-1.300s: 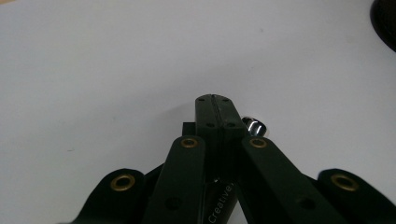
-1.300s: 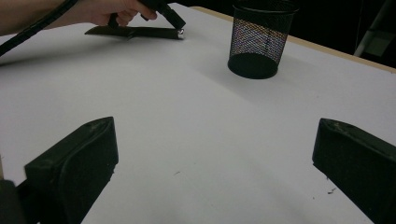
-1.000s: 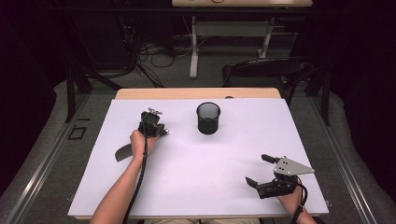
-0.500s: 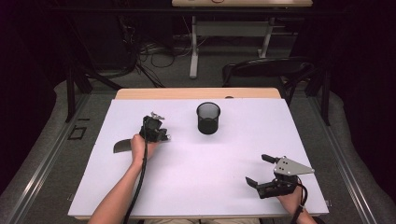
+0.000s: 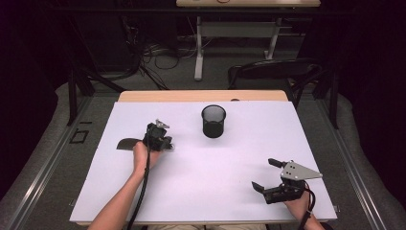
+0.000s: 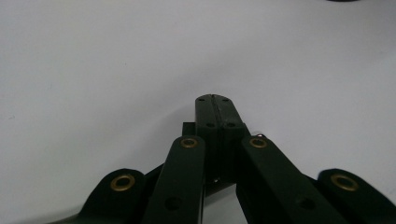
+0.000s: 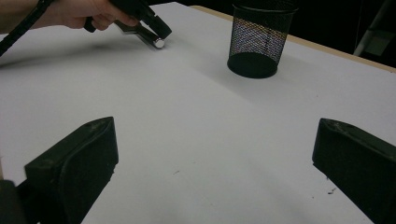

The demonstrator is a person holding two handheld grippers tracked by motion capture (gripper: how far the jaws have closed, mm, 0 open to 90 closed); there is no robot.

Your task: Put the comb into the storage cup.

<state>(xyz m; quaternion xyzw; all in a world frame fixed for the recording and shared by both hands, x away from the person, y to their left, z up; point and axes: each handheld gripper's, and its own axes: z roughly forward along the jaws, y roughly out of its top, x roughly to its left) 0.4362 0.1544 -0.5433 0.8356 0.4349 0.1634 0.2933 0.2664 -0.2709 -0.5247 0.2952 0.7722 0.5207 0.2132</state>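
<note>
1. High view: the left gripper (image 5: 167, 144) hangs low over the white table (image 5: 215, 191), a little left of the cup (image 5: 213, 122). The cup stands upright in the far middle of the table. The right gripper (image 5: 265, 174) sits at the near right corner with its jaws wide and nothing between them, well apart from the cup. A dark flat shape (image 5: 127, 143) lies just left of the left hand (image 5: 142, 155); what it is cannot be told.
2. Left gripper view: the jaws are pressed together pad to pad, aimed down at bare table. A small silvery piece (image 6: 259, 136) peeks out beside them. Whether it is clamped or merely next to the pads cannot be told.
3. Right gripper view: the left gripper's tip hovers just above the table with the silvery piece at its end, and the cup is off to its right.
4. The step appears to be a carry toward the cup. To do it well, the person should keep the left jaws tight and lift clear of the rim before crossing over. The jaws should open only once the tip is centred above the mouth, since the light mesh cup could tip if knocked. The right gripper can stay parked.
5. Count: one cup, one silvery piece, one dark shape, two grippers.
</note>
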